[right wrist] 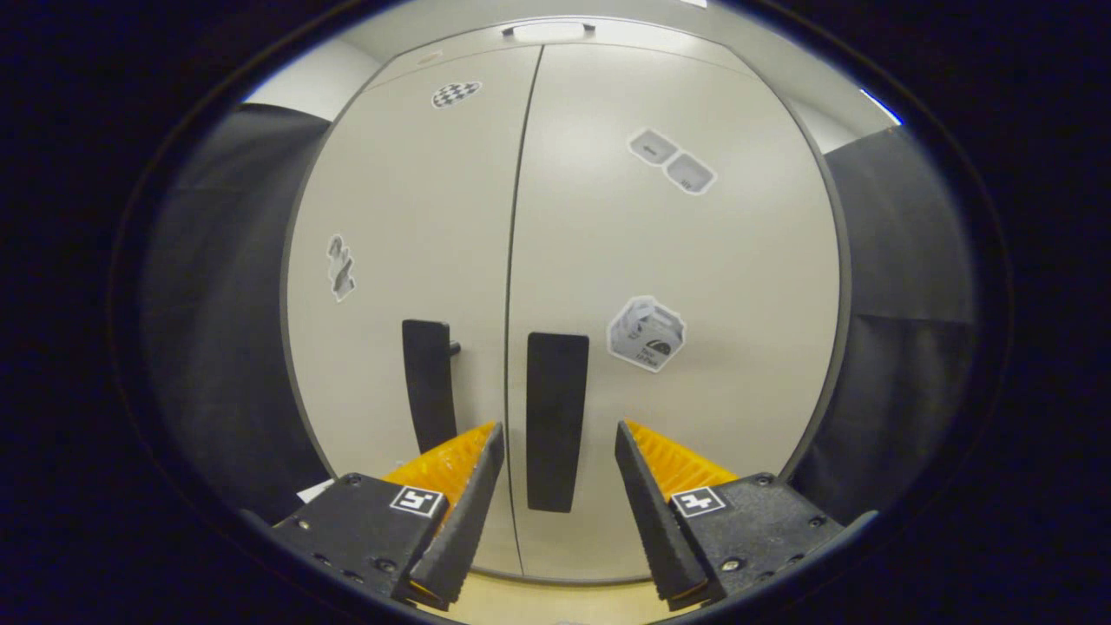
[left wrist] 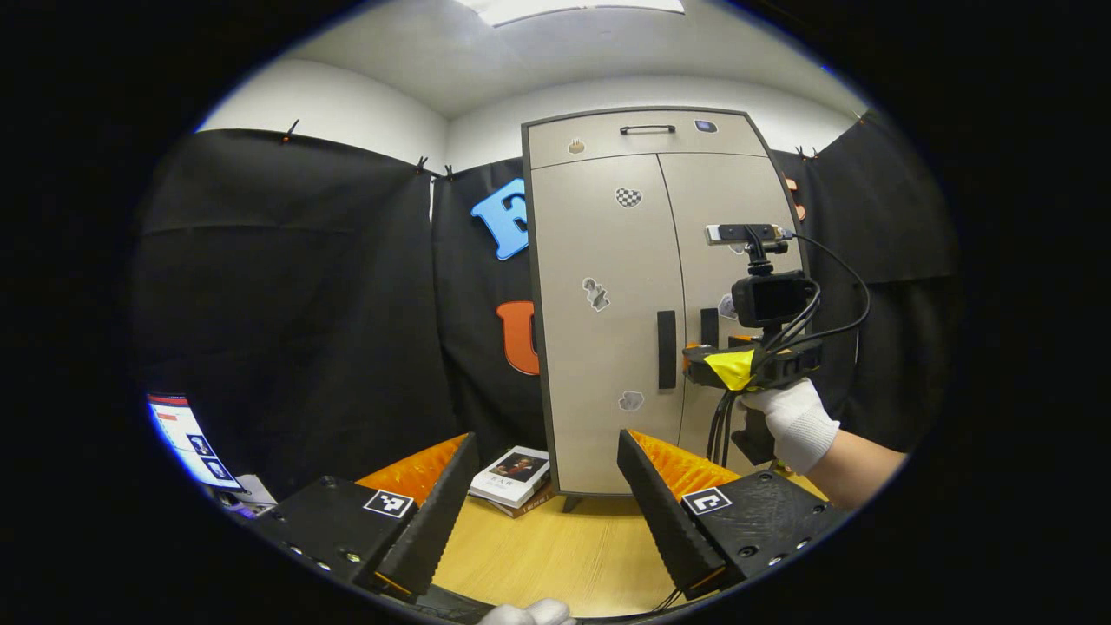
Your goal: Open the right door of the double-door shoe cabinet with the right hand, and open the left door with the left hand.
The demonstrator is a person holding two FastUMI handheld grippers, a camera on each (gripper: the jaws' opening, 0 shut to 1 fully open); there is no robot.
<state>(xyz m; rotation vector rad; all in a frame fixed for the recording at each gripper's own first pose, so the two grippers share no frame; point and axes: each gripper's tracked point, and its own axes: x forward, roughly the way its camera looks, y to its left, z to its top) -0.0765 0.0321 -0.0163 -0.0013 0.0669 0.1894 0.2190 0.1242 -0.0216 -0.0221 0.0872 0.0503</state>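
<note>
— Nearest to us, what's the left gripper (left wrist: pixel 547 486) doing?

— It hangs over the pale wooden tabletop (left wrist: pixel 555 547), jaws wide apart and gripping nothing. Just past its fingers lies a small white-covered book (left wrist: pixel 514 476), beside the cabinet's foot.

— And the cabinet itself?

— A tall beige double-door shoe cabinet with a dark frame (left wrist: pixel 647 286) stands on the far part of the table, both doors shut. Each door carries a black vertical bar handle: the left door handle (left wrist: pixel 666 349) and the right door handle (left wrist: pixel 709 327) sit either side of the centre seam. Small stickers dot the panels.

— Where's the right gripper (left wrist: pixel 694 363)?

— Up close to the doors at handle height, held by a white-gloved hand (left wrist: pixel 794 421), with a black camera (left wrist: pixel 771 298) riding on top. In the right gripper view its jaws (right wrist: pixel 555 473) are spread, the right handle showing between them, not yet clamped. Whether a finger touches it, I can't tell.

— Behind all that?

— Black cloth wall (left wrist: pixel 286 295), white ceiling above.
</note>
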